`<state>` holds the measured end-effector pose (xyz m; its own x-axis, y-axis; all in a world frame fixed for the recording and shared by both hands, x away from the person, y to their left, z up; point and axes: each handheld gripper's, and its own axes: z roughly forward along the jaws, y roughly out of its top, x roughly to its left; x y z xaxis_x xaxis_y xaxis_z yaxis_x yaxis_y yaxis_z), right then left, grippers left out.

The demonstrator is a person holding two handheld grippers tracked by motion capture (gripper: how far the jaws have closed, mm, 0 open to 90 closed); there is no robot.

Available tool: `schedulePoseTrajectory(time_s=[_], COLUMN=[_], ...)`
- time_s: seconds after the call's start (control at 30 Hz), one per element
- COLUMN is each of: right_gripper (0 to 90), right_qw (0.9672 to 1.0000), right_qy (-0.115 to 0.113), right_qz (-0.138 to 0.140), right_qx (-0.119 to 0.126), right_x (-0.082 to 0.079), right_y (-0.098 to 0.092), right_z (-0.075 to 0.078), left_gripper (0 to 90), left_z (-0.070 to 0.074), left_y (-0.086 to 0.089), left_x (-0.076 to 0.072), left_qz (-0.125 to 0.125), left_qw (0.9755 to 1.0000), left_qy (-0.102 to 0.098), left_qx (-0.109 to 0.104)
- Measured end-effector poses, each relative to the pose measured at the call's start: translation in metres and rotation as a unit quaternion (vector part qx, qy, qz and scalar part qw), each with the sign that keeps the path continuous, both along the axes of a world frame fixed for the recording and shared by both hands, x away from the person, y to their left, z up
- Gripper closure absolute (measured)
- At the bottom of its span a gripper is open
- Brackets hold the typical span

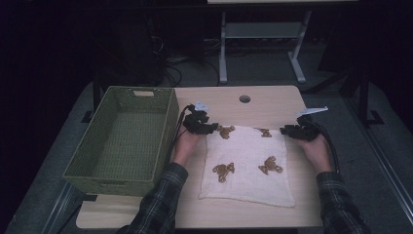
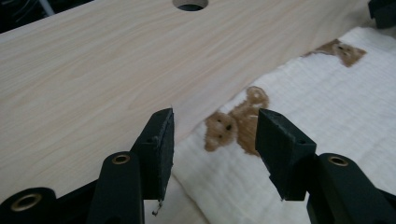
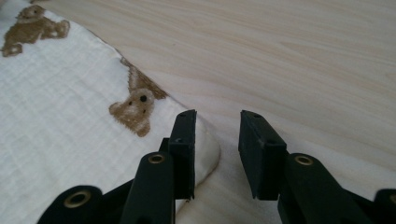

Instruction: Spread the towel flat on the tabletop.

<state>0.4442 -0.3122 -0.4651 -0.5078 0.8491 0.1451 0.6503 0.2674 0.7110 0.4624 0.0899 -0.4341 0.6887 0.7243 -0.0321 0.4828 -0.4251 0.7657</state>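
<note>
A white cloth (image 1: 248, 168) printed with brown bears lies flat on the wooden table (image 1: 265, 105). My left gripper (image 1: 210, 127) is at the cloth's far left corner. In the left gripper view its jaws (image 2: 212, 122) stand open over the cloth (image 2: 327, 93), straddling its edge, with a bear print between them and the pads not pressing. My right gripper (image 1: 287, 130) is at the far right corner. In the right gripper view its jaws (image 3: 217, 119) stand open; one jaw is over the rounded corner of the cloth (image 3: 60, 107), the other over bare wood.
A green woven basket (image 1: 124, 139) stands at the table's left, close beside my left forearm. A round cable hole (image 1: 244, 99) sits in the tabletop beyond the cloth. Bare wood (image 3: 303, 56) lies beyond and to the right of the cloth. A desk frame (image 1: 263, 34) stands on the floor behind.
</note>
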Motion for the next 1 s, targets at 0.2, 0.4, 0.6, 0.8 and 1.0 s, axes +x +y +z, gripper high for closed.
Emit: schedulePoseTrajectory(time_s=[0.2, 0.4, 0.6, 0.8, 1.0], right_gripper=[76.8, 87.5, 87.9, 87.9, 87.9], right_qw=[0.9997, 0.9989, 0.9988, 0.9990, 0.9990], right_qy=[0.000, -0.009, -0.011, -0.011, -0.010], right_qz=[0.009, 0.003, -0.003, -0.004, -0.005], right_qx=[-0.023, -0.047, -0.048, -0.044, -0.044], right_x=[0.002, 0.003, 0.003, 0.003, 0.003], right_y=[0.006, 0.005, 0.004, 0.004, 0.004], right_z=[-0.009, -0.008, -0.008, -0.008, -0.008], left_gripper=[46.4, 46.8, 47.3, 56.9, 72.7], left_z=[-0.007, -0.015, -0.026, -0.031, -0.034], left_y=[0.005, 0.006, 0.001, -0.001, -0.003], left_x=[0.012, 0.019, 0.029, 0.031, 0.031], left_qz=[0.016, 0.025, 0.018, 0.020, 0.025], left_qw=[0.9998, 0.9995, 0.9993, 0.9986, 0.9980], left_qy=[0.008, 0.017, 0.032, 0.043, 0.048], left_qx=[0.002, -0.002, 0.004, 0.023, 0.033])
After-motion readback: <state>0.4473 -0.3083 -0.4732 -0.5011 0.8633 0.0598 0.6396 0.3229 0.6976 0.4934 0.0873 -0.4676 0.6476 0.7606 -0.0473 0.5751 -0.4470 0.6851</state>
